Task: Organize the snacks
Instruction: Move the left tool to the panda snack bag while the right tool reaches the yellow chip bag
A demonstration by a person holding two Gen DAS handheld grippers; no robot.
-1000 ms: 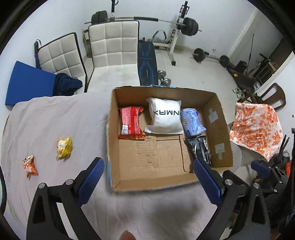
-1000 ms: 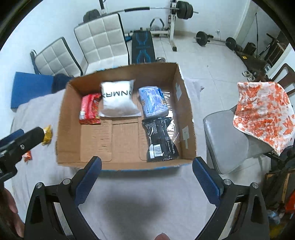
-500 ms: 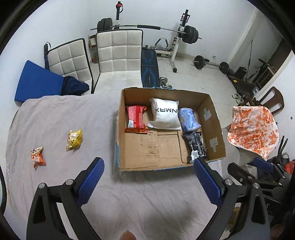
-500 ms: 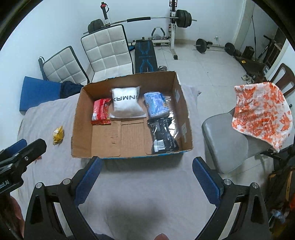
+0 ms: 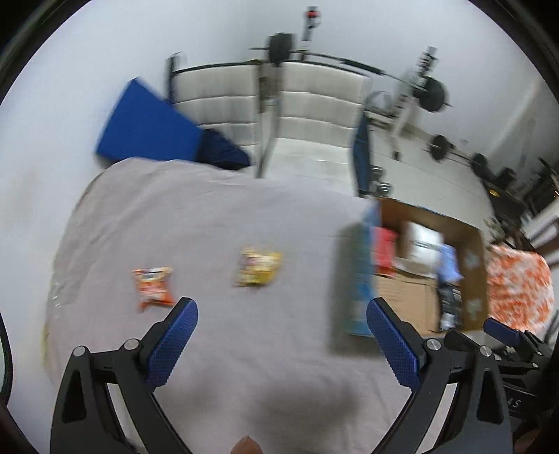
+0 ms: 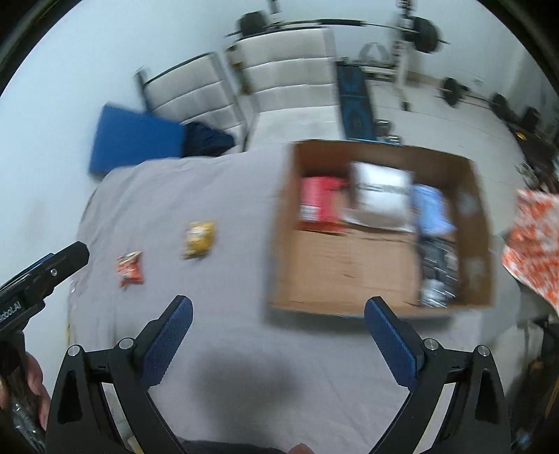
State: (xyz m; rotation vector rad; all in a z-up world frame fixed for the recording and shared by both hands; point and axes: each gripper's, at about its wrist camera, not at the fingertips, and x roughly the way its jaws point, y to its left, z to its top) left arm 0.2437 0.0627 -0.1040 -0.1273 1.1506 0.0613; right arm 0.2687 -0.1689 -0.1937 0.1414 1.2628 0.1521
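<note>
A cardboard box (image 6: pixel 283 230) sits on the grey-clothed table and holds a red packet (image 6: pixel 319 204), a white bag (image 6: pixel 380 192), a blue packet (image 6: pixel 431 209) and a black packet (image 6: pixel 436 272). Left of it lie a yellow snack (image 6: pixel 199 239) and an orange snack (image 6: pixel 131 267). In the left wrist view the yellow snack (image 5: pixel 258 267) and orange snack (image 5: pixel 153 286) lie just beyond my open left gripper (image 5: pixel 281 335); the box (image 5: pixel 356 279) is at its right. My right gripper (image 6: pixel 277 331) is open and empty, above the cloth near the box's front left corner. Both views are motion-blurred.
Two white padded chairs (image 6: pixel 279 73) and a blue mat (image 6: pixel 136 139) stand behind the table. Weight-lifting gear (image 6: pixel 415 31) fills the far floor. An orange-patterned cloth (image 6: pixel 534 244) drapes a chair at the right. A hand (image 6: pixel 31 387) holds the left gripper's handle.
Both grippers have swung left, away from the box, so the two loose snacks now sit nearer the middle of each view. Both stay open and empty.
</note>
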